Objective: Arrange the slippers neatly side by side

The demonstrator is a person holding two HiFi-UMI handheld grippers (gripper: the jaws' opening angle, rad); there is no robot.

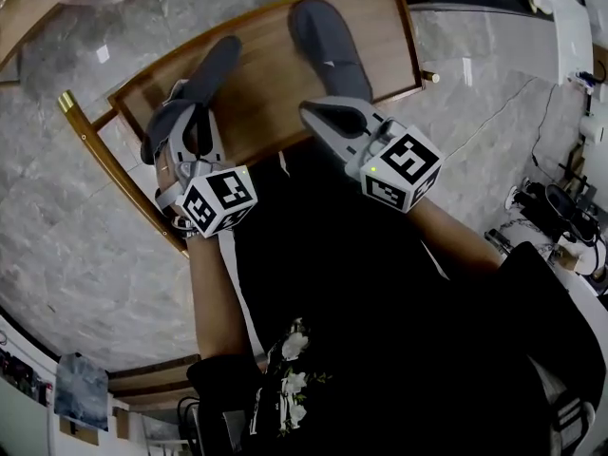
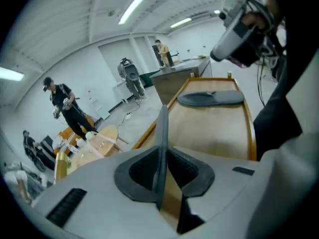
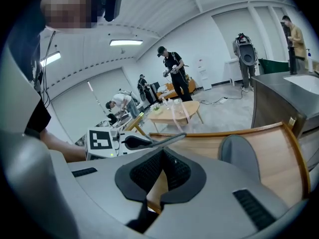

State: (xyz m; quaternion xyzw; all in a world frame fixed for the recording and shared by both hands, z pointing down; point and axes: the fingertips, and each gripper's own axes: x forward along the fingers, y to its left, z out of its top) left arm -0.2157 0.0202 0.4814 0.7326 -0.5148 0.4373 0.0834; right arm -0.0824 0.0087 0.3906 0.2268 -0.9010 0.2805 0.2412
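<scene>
Scene: head view looks steeply down on a wooden table [image 1: 266, 98] w/ a raised rim and two grey slippers.
L gripper [image 1: 187, 126]: jaws clenched on the held slipper [image 1: 214, 69]. In the left gripper view the pads [image 2: 142, 171] pinch a thin grey edge [image 2: 162, 133] standing upright betw. them.
Held slipper: runs fwd from the L fingertips, turned on its side. Poor angle, so whether its far end touches the wood is unclear.
R gripper [image 1: 328, 112]: jaws pressed together, nothing betw. them [image 3: 162, 176].
Flat slipper [image 1: 328, 36]: lies sole-down on the table, just ahead of the R fingertips and a bit to their right [image 3: 241, 156]. Seen from the L fingertips it lies well ahead, crosswise [image 2: 212, 98].
Gap: bare wood betw. the two slippers; not side by side yet.
Marker cubes: one at the rear of each gripper, L [image 1: 218, 199], R [image 1: 404, 169].
</scene>
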